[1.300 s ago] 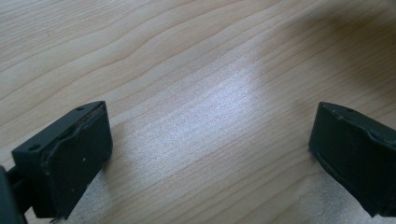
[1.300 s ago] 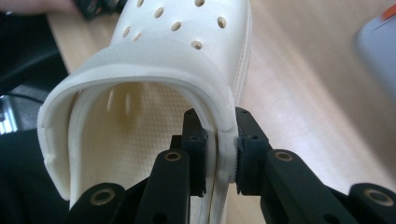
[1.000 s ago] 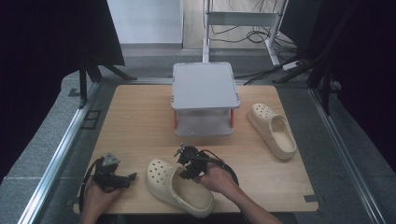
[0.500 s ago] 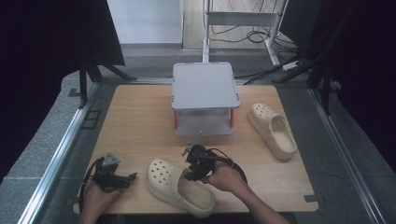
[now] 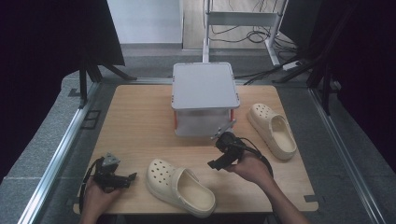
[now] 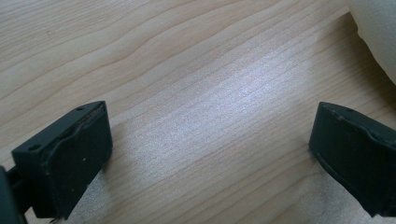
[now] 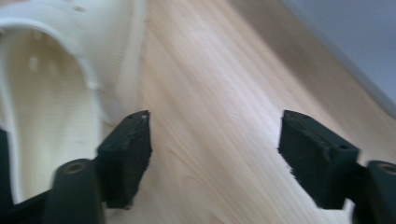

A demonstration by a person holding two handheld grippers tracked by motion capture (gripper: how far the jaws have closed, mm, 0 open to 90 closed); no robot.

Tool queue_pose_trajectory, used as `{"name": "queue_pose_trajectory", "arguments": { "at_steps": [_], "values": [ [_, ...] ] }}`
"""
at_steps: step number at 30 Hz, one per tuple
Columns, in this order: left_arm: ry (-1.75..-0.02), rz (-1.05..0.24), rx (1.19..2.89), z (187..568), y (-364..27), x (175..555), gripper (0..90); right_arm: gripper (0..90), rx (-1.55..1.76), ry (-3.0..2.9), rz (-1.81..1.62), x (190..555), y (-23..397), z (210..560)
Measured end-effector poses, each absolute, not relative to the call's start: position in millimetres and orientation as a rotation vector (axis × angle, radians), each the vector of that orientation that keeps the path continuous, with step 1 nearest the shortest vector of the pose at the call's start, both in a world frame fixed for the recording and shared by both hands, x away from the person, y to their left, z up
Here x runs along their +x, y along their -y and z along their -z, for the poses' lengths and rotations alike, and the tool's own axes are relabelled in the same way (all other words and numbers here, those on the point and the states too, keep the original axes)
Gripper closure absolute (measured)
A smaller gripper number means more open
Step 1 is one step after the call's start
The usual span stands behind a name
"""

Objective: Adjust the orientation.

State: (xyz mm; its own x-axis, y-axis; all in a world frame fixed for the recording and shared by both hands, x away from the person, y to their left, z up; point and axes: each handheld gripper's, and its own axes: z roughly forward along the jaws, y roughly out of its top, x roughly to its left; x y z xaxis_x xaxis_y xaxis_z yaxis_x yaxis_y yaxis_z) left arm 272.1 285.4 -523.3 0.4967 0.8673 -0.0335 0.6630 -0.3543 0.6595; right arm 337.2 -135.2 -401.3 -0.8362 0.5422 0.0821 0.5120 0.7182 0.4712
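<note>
A cream clog (image 5: 180,186) lies near the table's front edge, toe to the left. Its side shows at the left of the right gripper view (image 7: 46,93), and its edge reaches into the upper right corner of the left gripper view (image 6: 376,37). A second cream clog (image 5: 273,129) lies at the right. My left gripper (image 5: 128,177) rests low on the wood, left of the near clog, open over bare table (image 6: 212,126). My right gripper (image 5: 215,163) hovers between the near clog and the grey box, open and holding nothing (image 7: 215,128).
A grey lidded box (image 5: 203,98) on orange legs stands at the table's middle back; its wall shows at the upper right of the right gripper view (image 7: 350,37). Metal rails (image 5: 60,149) run along the wooden table's (image 5: 135,121) sides. Cables lie on the floor behind.
My right gripper has moved right and up, away from the near clog's top edge toward the box. The left gripper and both clogs have stayed put.
</note>
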Motion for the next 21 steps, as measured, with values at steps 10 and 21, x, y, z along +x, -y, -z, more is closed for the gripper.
{"name": "queue_pose_trajectory", "arguments": {
  "at_steps": [10,21],
  "values": [
    [-1.250,-0.430,2.130,523.2,-285.5,272.1,0.0,16.7,1.027,-2.758,-0.700,355.2,192.3,402.7],
    [-1.253,-0.428,2.128,523.3,-285.4,272.0,0.0,16.4,1.219,-2.645,-0.589,375.7,254.2,395.6]
  ]
}}
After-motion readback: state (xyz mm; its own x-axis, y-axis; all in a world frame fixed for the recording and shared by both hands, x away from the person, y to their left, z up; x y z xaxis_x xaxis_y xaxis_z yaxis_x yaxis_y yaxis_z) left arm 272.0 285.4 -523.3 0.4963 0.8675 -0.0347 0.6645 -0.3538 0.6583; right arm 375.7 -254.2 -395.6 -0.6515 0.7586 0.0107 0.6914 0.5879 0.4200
